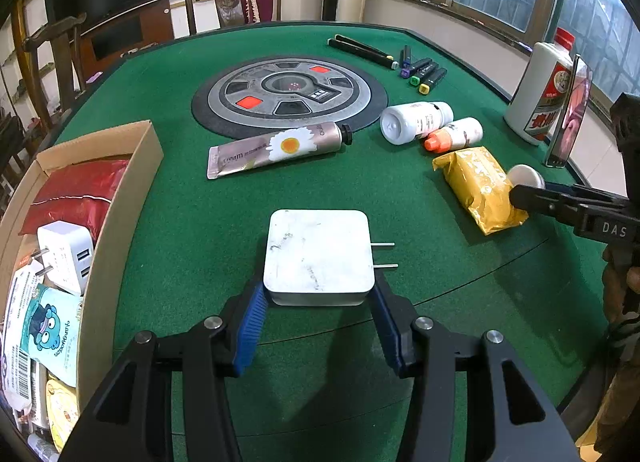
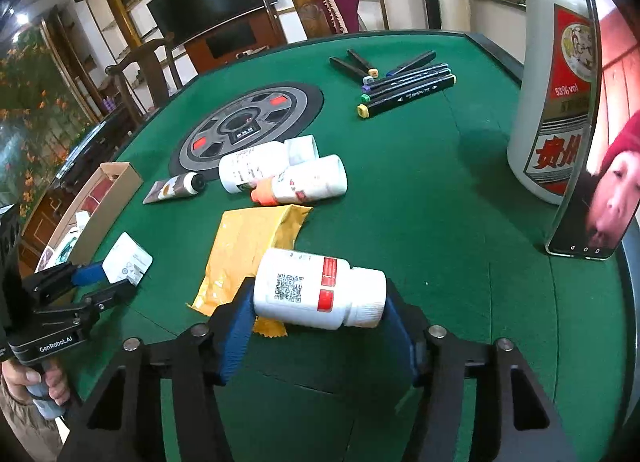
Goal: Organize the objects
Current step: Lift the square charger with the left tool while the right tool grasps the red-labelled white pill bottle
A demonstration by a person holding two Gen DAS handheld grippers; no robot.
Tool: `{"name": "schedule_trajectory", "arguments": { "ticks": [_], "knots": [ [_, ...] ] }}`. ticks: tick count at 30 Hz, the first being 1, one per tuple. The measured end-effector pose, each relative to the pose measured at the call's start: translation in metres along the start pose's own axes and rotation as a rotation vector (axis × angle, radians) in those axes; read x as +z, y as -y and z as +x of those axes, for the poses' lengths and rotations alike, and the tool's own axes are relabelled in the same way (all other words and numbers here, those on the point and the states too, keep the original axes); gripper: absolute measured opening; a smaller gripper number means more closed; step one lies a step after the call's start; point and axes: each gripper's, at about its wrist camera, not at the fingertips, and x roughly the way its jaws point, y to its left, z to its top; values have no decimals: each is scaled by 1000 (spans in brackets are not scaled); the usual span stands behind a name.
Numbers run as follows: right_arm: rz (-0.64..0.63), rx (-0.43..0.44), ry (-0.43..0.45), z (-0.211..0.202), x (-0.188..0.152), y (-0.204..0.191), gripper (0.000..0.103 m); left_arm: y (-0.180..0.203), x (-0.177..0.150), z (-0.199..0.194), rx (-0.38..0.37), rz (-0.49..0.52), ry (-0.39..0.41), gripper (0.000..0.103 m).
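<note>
Held items, green counter (image 1: 192,198). Left gripper (image 1: 319,294): jaws closed on the white charger (image 1: 319,254), prongs pointing away from the cardboard box (image 1: 120,198), which lies just beside it. Right gripper (image 2: 320,302): jaws clamped end to end on the white pill bottle (image 2: 316,290), above the yellow packet (image 2: 248,246). Step: carrying, judged. Next: swing the charger over the box wall and release among the items already inside.

Bare green felt (image 1: 192,222) lies open between the cardboard box (image 1: 120,198) at left and the yellow packet (image 1: 480,186) at right; bottles (image 1: 416,120) and a cream tube (image 1: 276,148) block the far side.
</note>
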Motion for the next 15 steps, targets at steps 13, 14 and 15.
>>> {"name": "schedule_trajectory", "arguments": {
  "ticks": [13, 14, 15],
  "knots": [
    [4, 4, 102, -24, 2, -3, 63, -13, -3, -14, -72, -75, 73, 49],
    [0, 10, 111, -26, 2, -5, 63, -13, -3, -15, -69, -77, 75, 49],
    [-10, 17, 120, -28, 3, -9, 63, -13, -3, -15, -67, -79, 77, 49]
  ]
}}
